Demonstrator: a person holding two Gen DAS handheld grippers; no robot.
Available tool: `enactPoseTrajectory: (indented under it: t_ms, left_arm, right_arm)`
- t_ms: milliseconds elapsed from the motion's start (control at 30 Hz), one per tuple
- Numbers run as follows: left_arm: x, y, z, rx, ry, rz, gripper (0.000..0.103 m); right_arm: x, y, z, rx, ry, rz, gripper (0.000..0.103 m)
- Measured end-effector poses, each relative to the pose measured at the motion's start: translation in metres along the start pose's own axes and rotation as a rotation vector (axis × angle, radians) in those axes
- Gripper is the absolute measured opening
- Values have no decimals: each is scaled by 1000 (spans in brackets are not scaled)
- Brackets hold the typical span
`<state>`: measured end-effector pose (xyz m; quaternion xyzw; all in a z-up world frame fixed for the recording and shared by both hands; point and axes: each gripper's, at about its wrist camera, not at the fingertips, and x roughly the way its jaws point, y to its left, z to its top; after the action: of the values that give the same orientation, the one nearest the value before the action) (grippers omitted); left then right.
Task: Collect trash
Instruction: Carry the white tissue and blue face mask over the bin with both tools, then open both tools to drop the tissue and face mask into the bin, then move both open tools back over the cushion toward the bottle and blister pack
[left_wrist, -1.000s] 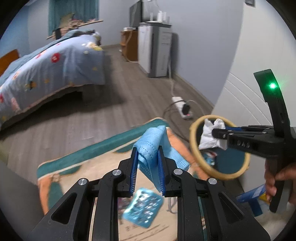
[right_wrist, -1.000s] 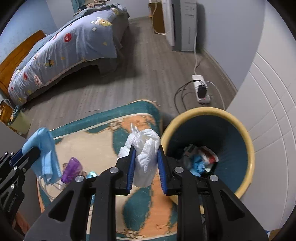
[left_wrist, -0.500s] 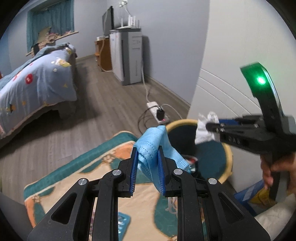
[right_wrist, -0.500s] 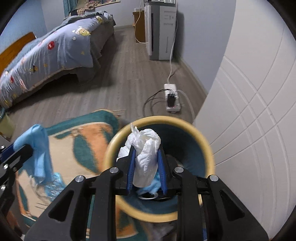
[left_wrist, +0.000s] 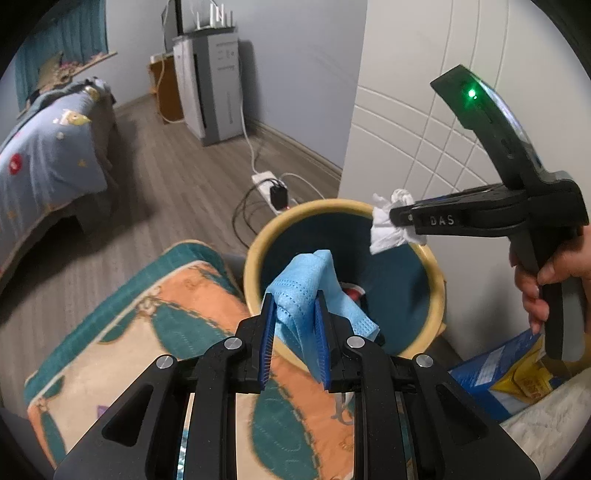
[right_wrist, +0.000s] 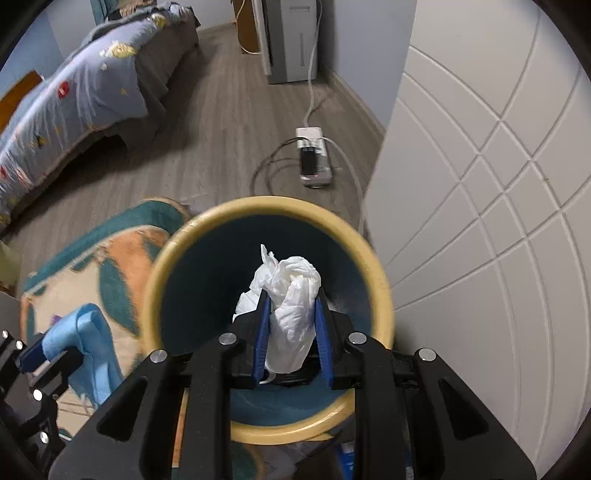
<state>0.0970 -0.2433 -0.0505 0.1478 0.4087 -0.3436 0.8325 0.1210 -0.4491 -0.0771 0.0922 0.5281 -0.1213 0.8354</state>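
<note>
Standing by the wall here, and both tongs are loaded and over the bin (right_wrist: 384, 295) — the round one with the mustard-yellow rim and dark teal inside, sitting low centre in the right wrist view.

The right gripper (right_wrist: 291, 332) is clamped nearly closed on a crumpled white tissue (right_wrist: 291, 295), puffy and wrinkled, bulging out above the blue pads. It sits right over the middle of the bin's mouth. In the left wrist view the same wad shows up at middle right, above the far rim.

The left gripper (left_wrist: 293, 332) is pinched tight on a light blue face mask (left_wrist: 306, 280), that soft dimpled non-woven stuff, folded over itself with a flap hanging to the right. It's over the near rim, bottom centre of that view, so not as well centred as the tissue.

My take on doing the drop well: let the tissue go first since it's already lined up, and open wide — crumpled paper likes to cling to ribbed pads. I'd nudge the mask a bit further over the opening before letting go, because limp fabric can drape over the rim or slide onto the rug (left_wrist: 155, 332), the fuzzy orange, cream and teal one at lower left.

There's already some trash at the bottom of the bin, too blurry to name.
</note>
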Motion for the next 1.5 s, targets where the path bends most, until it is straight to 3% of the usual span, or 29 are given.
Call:
enactPoseTrajectory:
  t_ms: [267,467,567,633,733,800,900,1000,1167,1500]
  left_arm:
    - [41,-11,6,-26,56,-28,21]
    - [49,-13,13,-15,32,8,35]
    - [47,-7,14,-33,18,6,48]
    - [45,-5,14,-32,17,24,49]
    - [37,1,13,-35,8,41,50]
    - [28,7,11,-48,-1,42,65]
    - [10,20,6,-70,-25,64,79]
    - [-7,37,0,-103,-37,80,91]
    - [-35,74,-15,-171,-45,125,92]
    - [-74,155,-67,-281,-18,259,92]
  right_arm:
    - [22,-19,-1,34,55,7,22]
    - [25,-13,3,40,49,70,27]
    - [21,-9,6,21,18,79,46]
    - [20,-9,8,31,10,95,57]
    - [18,-9,10,44,3,98,67]
    - [16,-6,11,43,0,100,73]
    - [11,-1,11,32,-14,97,83]
    - [2,14,12,7,-29,97,97]
    - [-9,55,9,-35,-35,137,97]
    - [-11,170,-24,-166,43,202,97]
